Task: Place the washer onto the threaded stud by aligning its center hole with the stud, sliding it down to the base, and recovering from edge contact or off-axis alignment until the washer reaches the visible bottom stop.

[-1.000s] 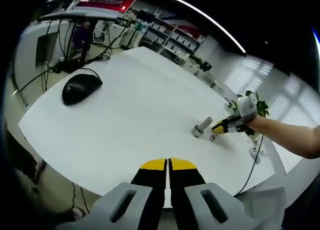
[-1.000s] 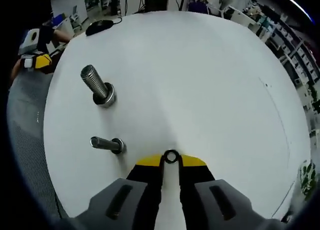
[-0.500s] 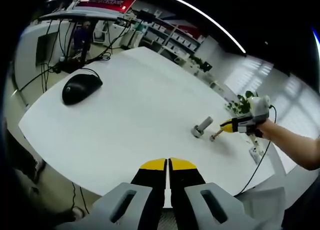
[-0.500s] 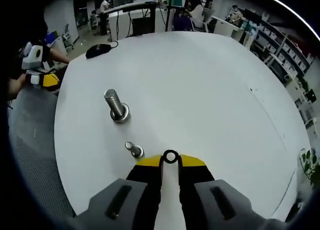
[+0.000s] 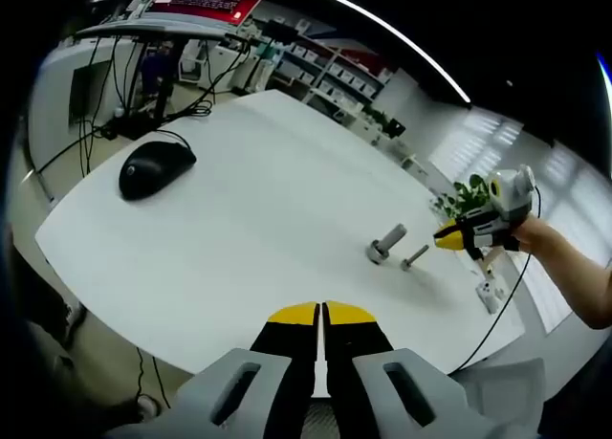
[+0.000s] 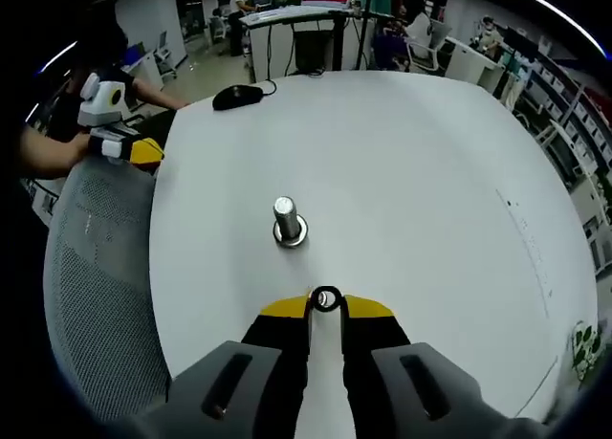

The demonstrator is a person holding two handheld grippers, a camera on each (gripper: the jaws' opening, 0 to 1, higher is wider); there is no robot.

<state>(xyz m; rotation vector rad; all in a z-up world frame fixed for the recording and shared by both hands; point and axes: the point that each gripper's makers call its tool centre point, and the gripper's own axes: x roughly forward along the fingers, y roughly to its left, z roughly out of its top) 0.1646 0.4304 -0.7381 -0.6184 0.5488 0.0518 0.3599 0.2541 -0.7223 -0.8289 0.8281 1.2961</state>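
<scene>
Pinching the small silver ring washer [image 6: 326, 299], the right gripper [image 6: 326, 308] hangs above the table; large upright threaded steel stud [image 6: 287, 220] ahead; left gripper [image 5: 321, 315] jaws pressed together.

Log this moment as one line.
right gripper: shut on washer, above table | studs: bare | left gripper: shut, idle

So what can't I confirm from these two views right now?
- Small stud: seen in the left gripper view; in the right gripper view the right gripper and washer likely cover it.
- Washer hole versus stud axis: cannot tell.
- Left gripper jaws: together, contents not discernible.
</scene>
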